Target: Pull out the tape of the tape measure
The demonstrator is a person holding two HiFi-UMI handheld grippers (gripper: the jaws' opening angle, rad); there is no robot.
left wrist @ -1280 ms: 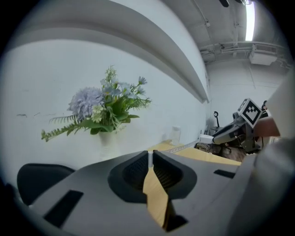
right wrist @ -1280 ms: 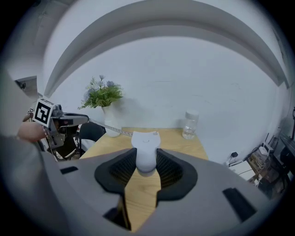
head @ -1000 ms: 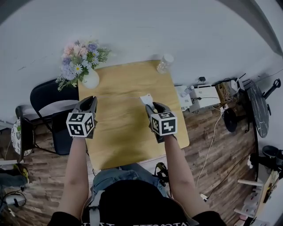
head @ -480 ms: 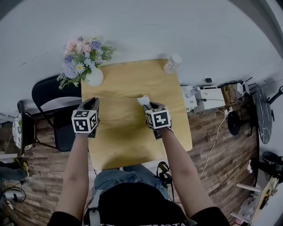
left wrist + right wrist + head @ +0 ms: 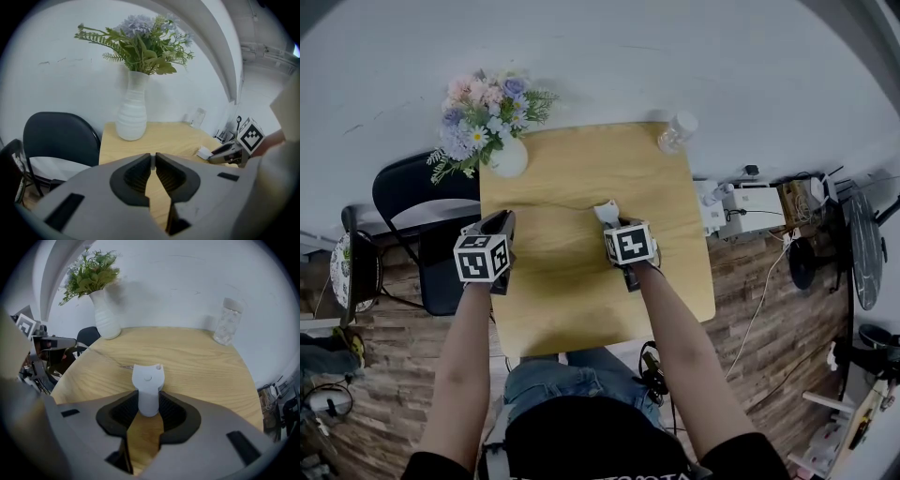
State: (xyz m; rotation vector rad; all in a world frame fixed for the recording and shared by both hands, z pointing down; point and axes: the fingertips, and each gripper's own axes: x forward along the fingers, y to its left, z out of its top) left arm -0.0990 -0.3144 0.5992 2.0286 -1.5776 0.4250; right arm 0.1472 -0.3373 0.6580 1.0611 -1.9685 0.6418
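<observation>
The tape measure (image 5: 148,389) is a small white case, held upright between the pads of my right gripper (image 5: 149,401), which is shut on it over the middle of the wooden table (image 5: 581,178). In the head view the white tape measure (image 5: 607,212) sticks out ahead of my right gripper (image 5: 614,223). No tape shows outside the case. My left gripper (image 5: 153,157) is shut with nothing between its pads. It hangs at the table's left edge, where the head view shows the left gripper (image 5: 502,217). From the left gripper view the tape measure (image 5: 204,152) lies to the right.
A white vase of flowers (image 5: 508,159) stands at the table's far left corner, and a clear bottle (image 5: 677,131) at the far right corner. A black chair (image 5: 412,197) is left of the table. Boxes and cables (image 5: 750,202) lie on the floor to the right.
My right gripper has carried the tape measure a little left and forward, towards the table's middle. The left gripper has hardly moved.
</observation>
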